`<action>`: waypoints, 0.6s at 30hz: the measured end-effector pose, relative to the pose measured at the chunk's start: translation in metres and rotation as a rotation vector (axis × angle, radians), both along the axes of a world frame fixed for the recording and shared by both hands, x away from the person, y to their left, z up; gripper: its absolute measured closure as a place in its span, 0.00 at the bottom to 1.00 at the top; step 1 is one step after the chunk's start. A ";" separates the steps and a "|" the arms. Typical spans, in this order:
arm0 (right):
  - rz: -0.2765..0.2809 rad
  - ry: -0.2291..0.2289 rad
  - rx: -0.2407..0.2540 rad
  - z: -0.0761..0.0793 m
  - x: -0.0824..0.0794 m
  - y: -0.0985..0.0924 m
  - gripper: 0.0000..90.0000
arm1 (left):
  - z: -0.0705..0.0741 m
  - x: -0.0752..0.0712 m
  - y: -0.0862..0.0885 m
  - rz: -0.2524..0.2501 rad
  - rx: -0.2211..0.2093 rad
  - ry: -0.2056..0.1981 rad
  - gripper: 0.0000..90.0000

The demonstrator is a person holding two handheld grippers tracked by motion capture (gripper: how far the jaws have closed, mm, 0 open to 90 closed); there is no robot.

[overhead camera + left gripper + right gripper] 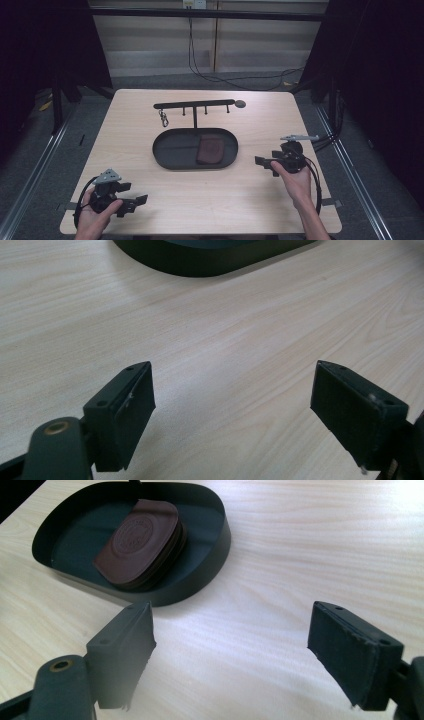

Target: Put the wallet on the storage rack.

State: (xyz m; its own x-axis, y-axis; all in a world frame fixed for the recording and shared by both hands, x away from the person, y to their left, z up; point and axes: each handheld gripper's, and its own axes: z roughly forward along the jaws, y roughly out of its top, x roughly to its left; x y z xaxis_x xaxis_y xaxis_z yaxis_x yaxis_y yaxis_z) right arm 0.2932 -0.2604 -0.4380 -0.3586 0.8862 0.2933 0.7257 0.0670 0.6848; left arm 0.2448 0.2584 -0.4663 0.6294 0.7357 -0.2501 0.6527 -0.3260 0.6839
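Altogether: one tray (165, 156), one brown wallet (210, 151), two open claws.

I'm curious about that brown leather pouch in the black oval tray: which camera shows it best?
The right gripper view: the brown leather pouch is close, with its round embossed stamp visible. The high view shows it small and dim in the black oval tray. The left gripper view catches the tray's outer wall.

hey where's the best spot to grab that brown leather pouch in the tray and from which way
Probably by the rounded end of the brown pouch that faces the right gripper, which is open. The pouch lies flat in the black oval tray, whose wall blocks a level approach, so come down over the rim at a slant and pinch that end's top and underside.
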 end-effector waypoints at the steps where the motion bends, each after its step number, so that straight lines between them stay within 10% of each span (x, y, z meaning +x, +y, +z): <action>1: 0.003 -0.003 0.000 -0.001 -0.004 -0.001 0.20 | 0.000 0.000 0.000 0.000 -0.003 0.001 0.20; 18: -0.008 0.006 -0.062 -0.023 -0.056 -0.020 0.20 | 0.000 0.000 0.000 -0.020 0.002 0.004 0.20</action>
State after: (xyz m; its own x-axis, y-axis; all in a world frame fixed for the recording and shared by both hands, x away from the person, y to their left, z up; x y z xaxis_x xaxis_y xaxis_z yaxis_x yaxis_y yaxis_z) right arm 0.2377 -0.2804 -0.4614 -0.3494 0.9058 0.2398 0.7308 0.1033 0.6748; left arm 0.2446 0.2587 -0.4664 0.6427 0.7237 -0.2513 0.6491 -0.3402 0.6804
